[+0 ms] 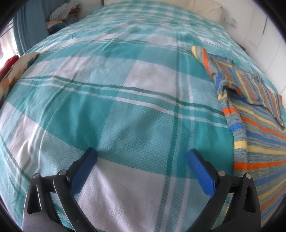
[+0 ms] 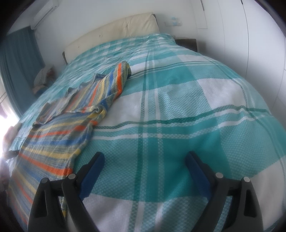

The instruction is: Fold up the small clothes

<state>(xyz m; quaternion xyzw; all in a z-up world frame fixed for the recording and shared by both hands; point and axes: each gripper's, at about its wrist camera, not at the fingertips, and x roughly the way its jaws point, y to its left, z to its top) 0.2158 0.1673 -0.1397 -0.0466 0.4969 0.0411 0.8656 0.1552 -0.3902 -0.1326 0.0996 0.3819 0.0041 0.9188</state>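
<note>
A small striped knit sweater (image 1: 257, 117) in orange, blue, yellow and grey lies on the teal-and-white checked bed cover (image 1: 125, 100), at the right in the left wrist view. It also shows at the left in the right wrist view (image 2: 71, 117), with one sleeve folded across its body. My left gripper (image 1: 142, 155) is open and empty over the cover, left of the sweater's edge. My right gripper (image 2: 144, 158) is open and empty, just right of the sweater's lower part.
A cream headboard (image 2: 114, 30) runs along the bed's far end. A pile of clothes (image 1: 60, 14) sits beyond the bed's far left corner by a teal curtain (image 2: 16, 58). A patterned cushion (image 1: 16, 71) lies at the left edge. White wardrobe doors (image 2: 250, 44) stand to the right.
</note>
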